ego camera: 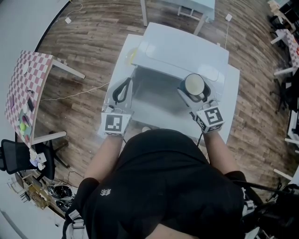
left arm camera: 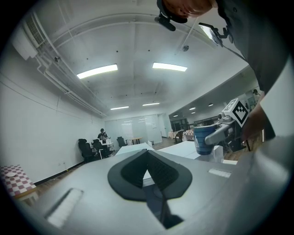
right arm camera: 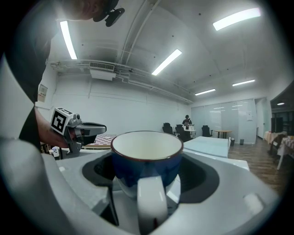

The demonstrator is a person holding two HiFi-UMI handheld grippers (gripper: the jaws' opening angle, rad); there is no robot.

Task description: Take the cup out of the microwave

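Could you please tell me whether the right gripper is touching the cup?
Touching. The right gripper view shows the blue cup wedged between the right gripper's fingers, which press against its sides.

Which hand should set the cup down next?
The right. Its gripper is shut on the cup, close to the white microwave. The left gripper is shut with nothing in it, so it would first have to take the cup over.

A red-and-white checkered table (ego camera: pixel 29 77) stands at the left on the brown wood-plank floor (ego camera: pixel 93 42), near a black office chair (ego camera: pixel 13 156). A thin white cable (ego camera: pixel 70 96) crosses the floor. A pale blue table (ego camera: pixel 198 6) stands at the top edge.
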